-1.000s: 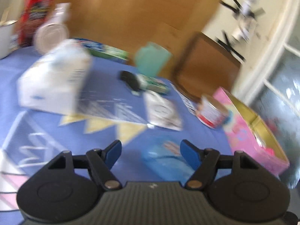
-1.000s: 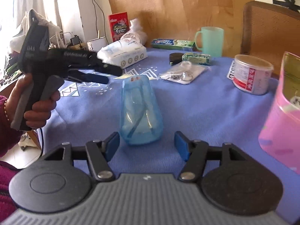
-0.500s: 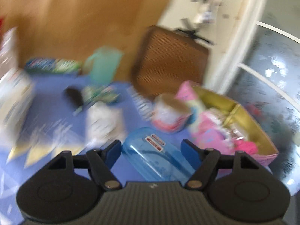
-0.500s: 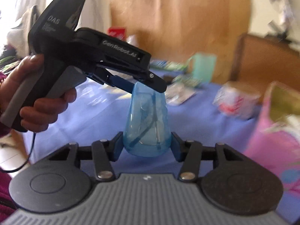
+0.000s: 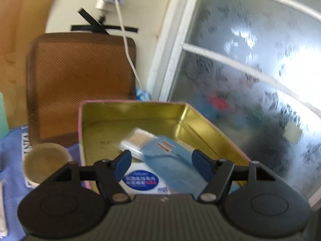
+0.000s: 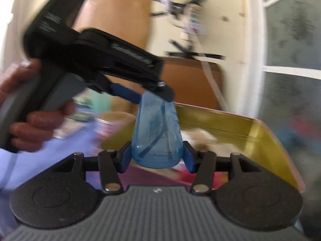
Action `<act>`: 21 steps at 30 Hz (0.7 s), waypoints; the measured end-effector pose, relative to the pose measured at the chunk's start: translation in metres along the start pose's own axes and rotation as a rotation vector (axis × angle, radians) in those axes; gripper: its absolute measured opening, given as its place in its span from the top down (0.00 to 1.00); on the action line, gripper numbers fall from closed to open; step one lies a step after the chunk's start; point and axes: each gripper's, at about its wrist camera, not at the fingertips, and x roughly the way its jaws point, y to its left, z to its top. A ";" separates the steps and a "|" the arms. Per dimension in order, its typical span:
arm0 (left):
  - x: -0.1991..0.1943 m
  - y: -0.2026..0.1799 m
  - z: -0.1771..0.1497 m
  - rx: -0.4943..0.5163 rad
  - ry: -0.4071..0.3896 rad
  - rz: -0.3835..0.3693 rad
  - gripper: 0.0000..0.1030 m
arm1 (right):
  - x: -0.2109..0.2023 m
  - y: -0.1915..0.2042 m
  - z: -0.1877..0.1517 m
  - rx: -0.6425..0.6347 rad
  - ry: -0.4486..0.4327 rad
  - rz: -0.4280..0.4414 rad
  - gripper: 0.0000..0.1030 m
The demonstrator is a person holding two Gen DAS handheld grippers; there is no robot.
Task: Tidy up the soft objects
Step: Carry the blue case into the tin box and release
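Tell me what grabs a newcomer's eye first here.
The translucent blue pouch, clamped at its base by the right tongs and met at its top by the left tongs. Just behind it, the open gold-lined tin with packets inside, in front of the frosted window.

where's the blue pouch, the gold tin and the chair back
blue pouch (image 6: 157, 138): right wrist view, its translucent lower body between the fingers
gold tin (image 5: 130, 113): left wrist view, inner back wall
chair back (image 5: 80, 76): left wrist view, middle of the woven panel
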 end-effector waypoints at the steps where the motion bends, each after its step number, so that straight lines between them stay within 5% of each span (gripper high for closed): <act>1: 0.003 -0.003 -0.005 0.012 0.007 0.003 0.34 | 0.007 -0.006 -0.003 -0.003 0.011 -0.053 0.46; 4: 0.007 -0.003 -0.017 0.027 0.035 0.011 0.34 | 0.012 -0.037 -0.012 0.045 0.033 -0.198 0.42; 9: -0.001 0.007 -0.026 -0.004 0.058 0.029 0.34 | 0.001 -0.066 -0.014 0.168 0.017 -0.225 0.42; 21: -0.095 0.066 -0.054 -0.124 -0.062 0.064 0.32 | 0.000 -0.002 0.015 0.153 -0.024 -0.028 0.42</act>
